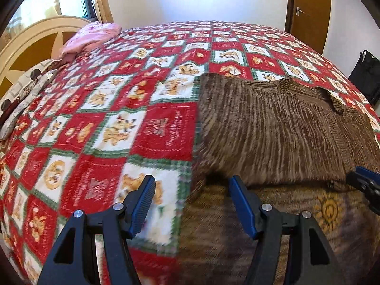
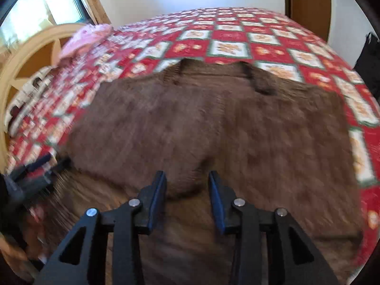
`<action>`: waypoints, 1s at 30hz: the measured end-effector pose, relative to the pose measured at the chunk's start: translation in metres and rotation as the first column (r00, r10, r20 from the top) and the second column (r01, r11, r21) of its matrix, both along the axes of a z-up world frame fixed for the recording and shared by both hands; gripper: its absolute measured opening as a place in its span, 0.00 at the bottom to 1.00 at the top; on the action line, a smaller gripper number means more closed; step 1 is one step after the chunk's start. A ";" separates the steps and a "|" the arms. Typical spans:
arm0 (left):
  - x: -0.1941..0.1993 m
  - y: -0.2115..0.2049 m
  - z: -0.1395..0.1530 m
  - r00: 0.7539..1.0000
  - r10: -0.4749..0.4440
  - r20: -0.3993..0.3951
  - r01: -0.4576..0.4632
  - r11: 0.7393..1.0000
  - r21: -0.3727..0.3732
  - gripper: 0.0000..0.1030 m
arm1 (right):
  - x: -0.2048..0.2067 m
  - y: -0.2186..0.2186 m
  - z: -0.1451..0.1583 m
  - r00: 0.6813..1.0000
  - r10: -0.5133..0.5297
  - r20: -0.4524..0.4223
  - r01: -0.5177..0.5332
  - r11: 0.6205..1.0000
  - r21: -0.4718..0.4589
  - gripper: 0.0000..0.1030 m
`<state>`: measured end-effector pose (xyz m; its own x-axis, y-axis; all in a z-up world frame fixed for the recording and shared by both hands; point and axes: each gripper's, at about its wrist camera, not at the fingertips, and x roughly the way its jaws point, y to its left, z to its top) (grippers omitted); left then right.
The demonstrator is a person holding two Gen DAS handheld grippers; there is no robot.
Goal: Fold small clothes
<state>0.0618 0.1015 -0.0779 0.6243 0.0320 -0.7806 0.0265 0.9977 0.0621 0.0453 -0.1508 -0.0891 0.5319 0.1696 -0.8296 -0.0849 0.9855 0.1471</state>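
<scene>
In the left wrist view, the left gripper (image 1: 191,193) hangs over the near edge of the bed (image 1: 99,123), its blue-padded jaws spread wide with nothing between them; they straddle the left edge of the brown sweater (image 1: 273,128), which lies flat on the red, white and green quilt toward the bed's near right side, its collar pointing at the far edge. The right gripper (image 1: 363,185) peeks in at the right, just beside the sweater's folded near hem. A pink cloth (image 1: 92,35) sits at the far left corner by the headboard (image 1: 30,45). In the right wrist view, blurred, the right gripper (image 2: 187,190) has its jaws partly apart above the sweater (image 2: 213,123), a bump of knit showing in the gap, the pads not pressing it. The left gripper (image 2: 30,175) is a smear at the left, by the sweater's near left corner
</scene>
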 end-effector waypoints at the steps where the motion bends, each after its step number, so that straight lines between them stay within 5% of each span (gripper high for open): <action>1: -0.005 0.005 0.003 1.000 0.003 0.014 -0.003 1.000 -0.001 0.64 | -0.009 -0.004 0.002 1.000 -0.004 0.000 0.004 1.000 -0.008 0.44; 6: -0.043 0.052 0.033 0.994 0.011 0.112 0.002 0.994 -0.113 0.64 | -0.063 -0.020 0.023 0.996 -0.075 0.038 0.080 0.985 -0.150 0.46; 11: -0.098 0.105 0.070 0.963 0.040 0.266 -0.010 0.993 -0.115 0.64 | -0.108 0.011 0.054 0.992 0.068 0.103 -0.068 0.998 0.001 0.48; 14: -0.133 0.131 0.082 0.949 0.078 0.307 -0.061 0.996 -0.064 0.72 | -0.133 0.049 0.059 0.966 0.237 0.104 -0.245 0.967 0.068 0.48; 20: -0.181 0.171 0.073 0.947 0.138 0.289 -0.125 0.990 -0.062 0.79 | -0.179 0.127 0.053 0.843 0.532 0.086 -0.538 0.828 0.157 0.52; 25: -0.198 0.177 0.061 0.950 0.150 0.272 -0.139 0.989 -0.059 0.79 | -0.226 0.183 0.031 0.696 0.717 0.033 -0.718 0.695 0.039 0.58; 30: -0.209 0.177 0.061 0.948 0.145 0.282 -0.131 0.989 -0.066 0.79 | -0.251 0.213 0.010 0.605 0.795 -0.046 -0.796 0.602 -0.070 0.58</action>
<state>-0.1475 0.2785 -0.0166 0.8133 0.1018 -0.5729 -0.1236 0.9923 0.0009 -0.2056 0.0621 -0.0794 0.2104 0.4595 -0.8629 -0.8397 0.5369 0.0811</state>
